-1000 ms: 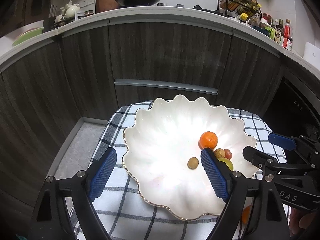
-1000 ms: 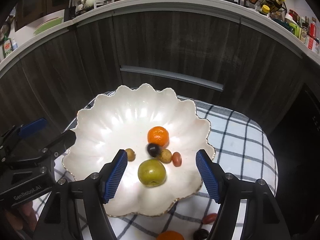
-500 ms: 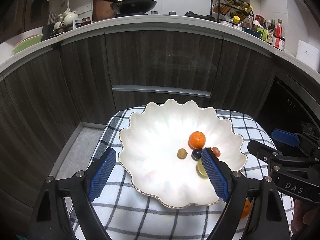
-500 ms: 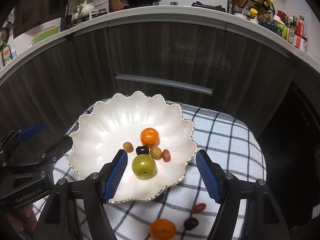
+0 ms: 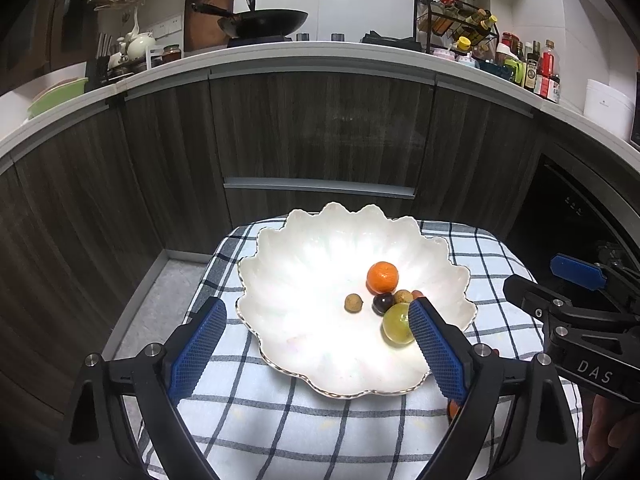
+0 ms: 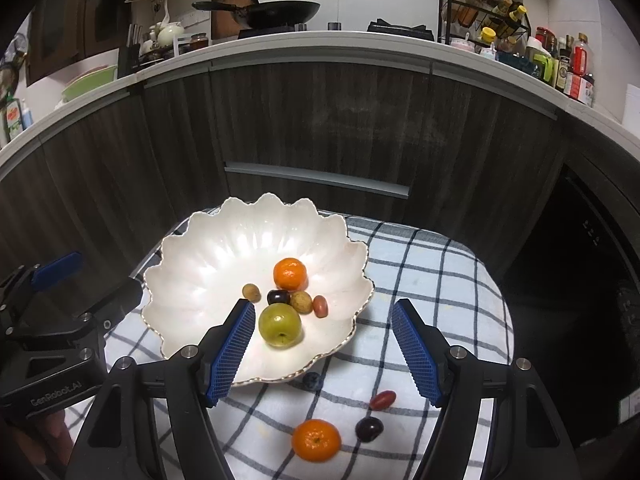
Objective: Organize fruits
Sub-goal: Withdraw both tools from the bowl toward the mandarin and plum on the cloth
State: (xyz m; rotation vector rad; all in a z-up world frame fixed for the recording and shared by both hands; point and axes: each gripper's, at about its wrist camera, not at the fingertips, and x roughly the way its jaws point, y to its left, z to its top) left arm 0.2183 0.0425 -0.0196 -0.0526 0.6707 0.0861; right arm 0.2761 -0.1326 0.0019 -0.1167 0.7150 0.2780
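The scalloped bowl [image 6: 208, 256] holds 6 fruits, including a tangerine [image 6: 290, 274] and a green fruit [image 6: 279, 325]. 4 fruits wait on the checked cloth [image 6: 432, 280], among them a second tangerine [image 6: 316, 440]. Left gripper [image 5: 316, 348] and right gripper [image 6: 324, 348] hover with jaws apart, empty.

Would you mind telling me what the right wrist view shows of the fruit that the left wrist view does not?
Only the right wrist view shows the loose fruit on the checked cloth: an orange, a dark plum, a red tomato and a blueberry. Only the left wrist view shows the cloth's left edge and the floor. Both show the white bowl holding an orange, a green fruit and small fruits, and both grippers open.
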